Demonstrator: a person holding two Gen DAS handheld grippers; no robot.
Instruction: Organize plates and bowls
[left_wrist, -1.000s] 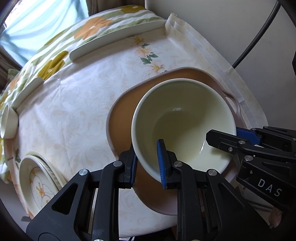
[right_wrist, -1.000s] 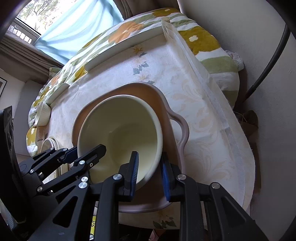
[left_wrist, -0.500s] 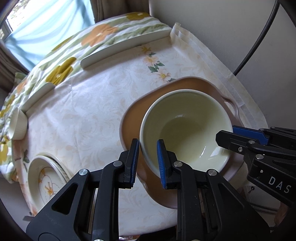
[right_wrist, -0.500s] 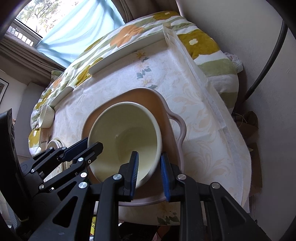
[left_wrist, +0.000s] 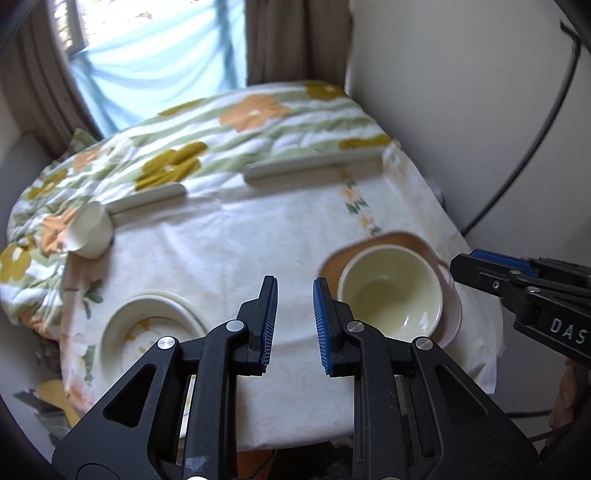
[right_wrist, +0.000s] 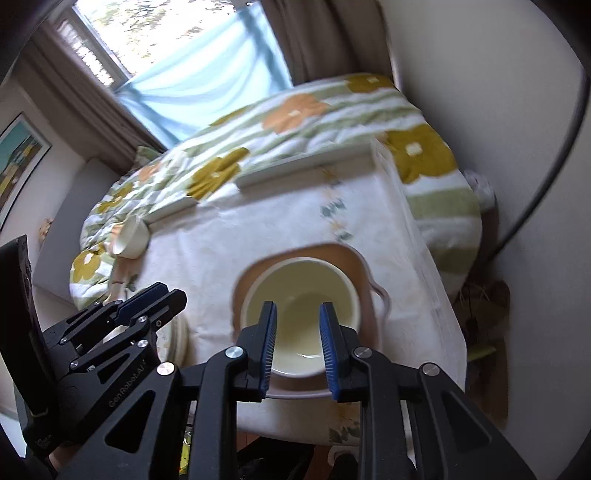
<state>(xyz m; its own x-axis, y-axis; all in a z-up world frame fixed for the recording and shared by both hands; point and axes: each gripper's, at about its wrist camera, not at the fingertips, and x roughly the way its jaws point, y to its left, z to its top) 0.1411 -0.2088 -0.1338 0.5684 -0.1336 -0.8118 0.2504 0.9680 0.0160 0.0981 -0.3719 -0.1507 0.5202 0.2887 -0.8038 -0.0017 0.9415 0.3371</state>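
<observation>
A large cream bowl (left_wrist: 391, 293) sits upright in a brown handled plate (left_wrist: 448, 314) at the table's front right; both also show in the right wrist view, the bowl (right_wrist: 301, 314) and the plate (right_wrist: 332, 254). My left gripper (left_wrist: 294, 325) is open and empty, raised above the table's front, left of the bowl. My right gripper (right_wrist: 297, 345) is open and empty, raised over the bowl's near rim. A flowered plate stack (left_wrist: 147, 332) lies front left. A small white bowl (left_wrist: 90, 230) leans tilted at the far left edge.
The table has a pale floral cloth (left_wrist: 240, 236). A flowered quilt (left_wrist: 229, 129) lies behind it under a window. A white wall (left_wrist: 461, 92) with a black cable (left_wrist: 532, 147) stands close on the right.
Both grippers have let go of the cream bowl's rim, opened, and pulled back and up. The bowl now rests in the brown plate.
</observation>
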